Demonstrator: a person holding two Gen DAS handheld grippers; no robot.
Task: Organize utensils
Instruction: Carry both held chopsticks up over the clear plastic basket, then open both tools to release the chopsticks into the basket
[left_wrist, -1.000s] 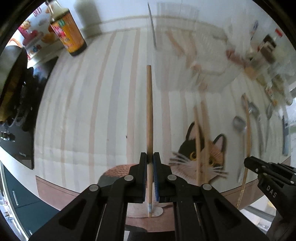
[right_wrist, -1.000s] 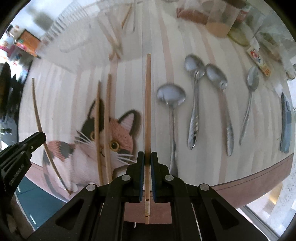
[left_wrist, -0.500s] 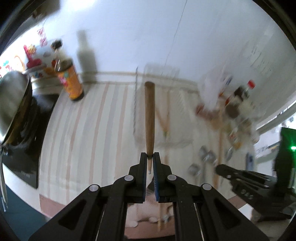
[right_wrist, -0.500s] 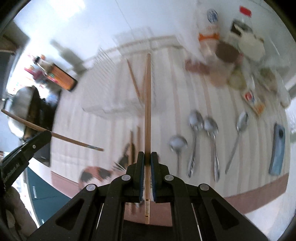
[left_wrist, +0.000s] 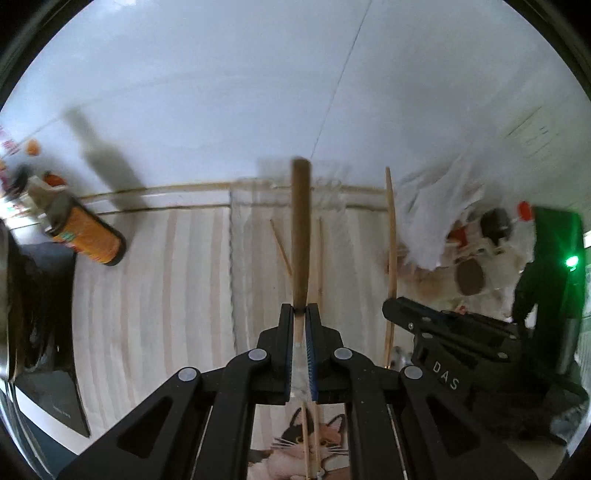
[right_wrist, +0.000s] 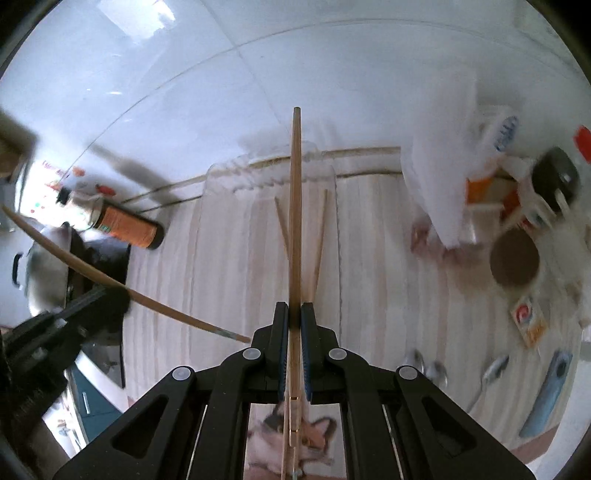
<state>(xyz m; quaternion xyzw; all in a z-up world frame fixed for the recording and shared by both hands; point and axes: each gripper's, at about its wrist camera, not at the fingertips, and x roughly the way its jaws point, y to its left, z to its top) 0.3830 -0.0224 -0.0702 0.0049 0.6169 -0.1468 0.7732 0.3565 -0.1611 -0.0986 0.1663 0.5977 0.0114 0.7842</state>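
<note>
The left gripper (left_wrist: 300, 314), black with blue pads, is clenched on a brown wooden chopstick (left_wrist: 300, 236) that sticks out forward from between its jaws, its thick end blurred against the white wall (left_wrist: 221, 92). The right gripper (right_wrist: 294, 314), of the same make, is clenched on a second, paler wooden chopstick (right_wrist: 295, 221), which runs straight up the middle of its own view; in the left wrist view the same stick shows as a thin curved line (left_wrist: 391, 258) rising from the right gripper's black body (left_wrist: 443, 343) (stamped with white letters).

Both held chopsticks hang above a clear plastic tray (right_wrist: 229, 206) with a ribbed far wall, standing on the pale striped surface (left_wrist: 155, 295) close to the wall. Two more thin wooden chopsticks (right_wrist: 319, 243) lie inside that tray, splayed apart at the far end and converging toward the camera.

To the left of the tray stands an orange-labelled bottle (left_wrist: 88, 240) with a dark cap, and beyond it a metal pot (right_wrist: 44, 273) on a dark stove top. To the right is a blurred cluster of jars and white packaging (right_wrist: 517, 206). Nearer the front edge of the surface lie several metal spoons (right_wrist: 495, 369) (too blurred to count) and a blue flat object (right_wrist: 546, 398). A placemat printed with a calico cat (left_wrist: 314, 443) shows under the left gripper, with two further chopsticks (left_wrist: 310, 435) lying across it.
</note>
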